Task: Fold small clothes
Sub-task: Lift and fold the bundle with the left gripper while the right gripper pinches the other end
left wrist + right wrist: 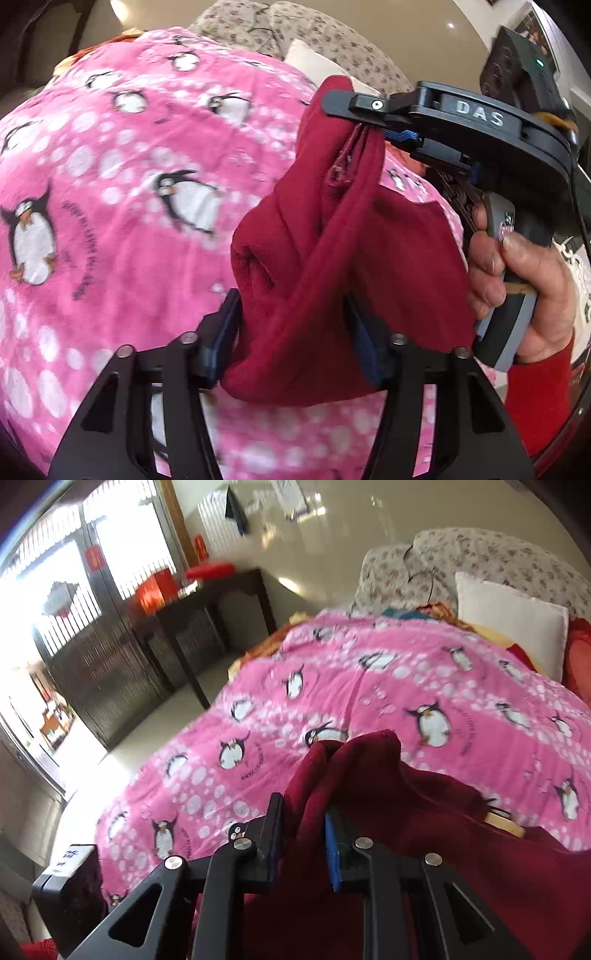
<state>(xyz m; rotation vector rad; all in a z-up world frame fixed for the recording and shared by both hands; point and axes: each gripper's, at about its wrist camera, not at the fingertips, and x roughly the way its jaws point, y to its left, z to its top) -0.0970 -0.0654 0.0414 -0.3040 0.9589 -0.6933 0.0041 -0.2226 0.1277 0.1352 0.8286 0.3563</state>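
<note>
Fingers first: both pairs are clamped on the dark red garment (317, 258), the left gripper (295, 332) low in its frame holding a thick bunch, the right gripper (365, 125) at upper right pinching an edge. Beneath spreads the pink penguin blanket (110, 184) on the bed. The garment hangs twisted and rumpled in mid-air; I'd judge folding barely begun, with flattening and creasing left.

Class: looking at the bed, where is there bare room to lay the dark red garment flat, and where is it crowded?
Free: the pink penguin blanket between the bed's floor-side edge and the white pillow. Crowded: the head end, with the pillow and floral cushions, and near the grippers, where the dark red garment hangs.
</note>
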